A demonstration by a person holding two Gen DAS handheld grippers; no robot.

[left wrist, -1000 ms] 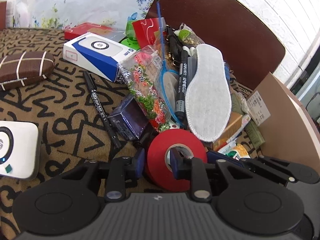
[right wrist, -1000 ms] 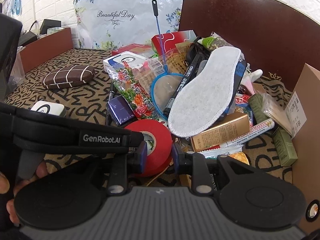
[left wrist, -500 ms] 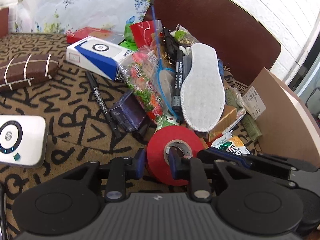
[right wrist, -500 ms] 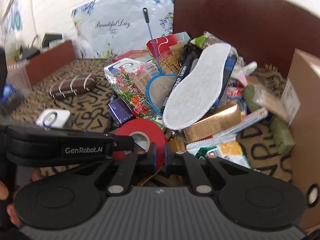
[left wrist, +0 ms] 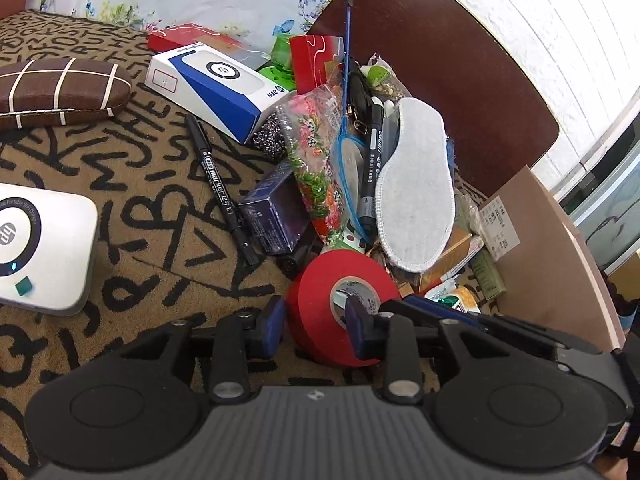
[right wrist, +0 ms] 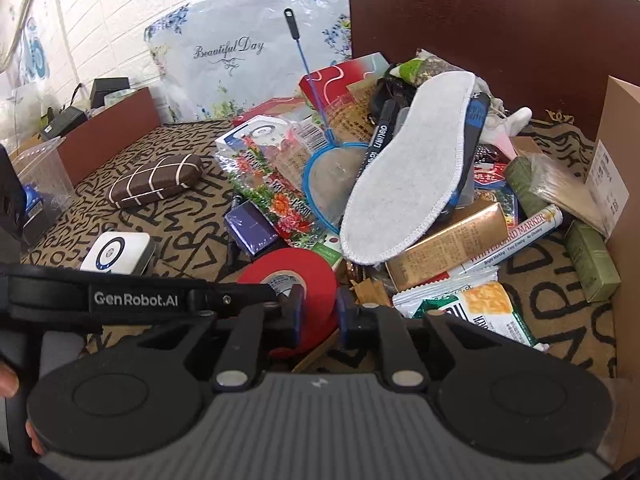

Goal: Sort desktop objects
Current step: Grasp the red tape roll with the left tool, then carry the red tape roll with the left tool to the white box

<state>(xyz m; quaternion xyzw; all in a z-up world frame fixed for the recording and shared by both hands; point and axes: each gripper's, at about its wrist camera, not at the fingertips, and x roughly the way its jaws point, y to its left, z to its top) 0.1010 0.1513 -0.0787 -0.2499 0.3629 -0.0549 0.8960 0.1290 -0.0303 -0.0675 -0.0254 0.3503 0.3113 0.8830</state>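
Letter-patterned brown cloth [left wrist: 132,184] covers the table, where a heap of desktop clutter lies against a dark brown board [left wrist: 440,52]. At the near edge of the heap stands a red tape roll [left wrist: 316,300], tilted, with a white insole [left wrist: 416,184] just behind it and a black marker [left wrist: 220,188] on the cloth to its left. The left gripper [left wrist: 316,320] straddles one wall of the roll, its right finger inside the core and its left finger standing off the outer face; these fingers are opening and no longer press the tape. From the right side, the right gripper [right wrist: 318,314] has the roll's rim between its fingers, which are nearly together and easing apart; whether they pinch it cannot be told. A white pocket device [left wrist: 36,248] rests apart on the cloth.
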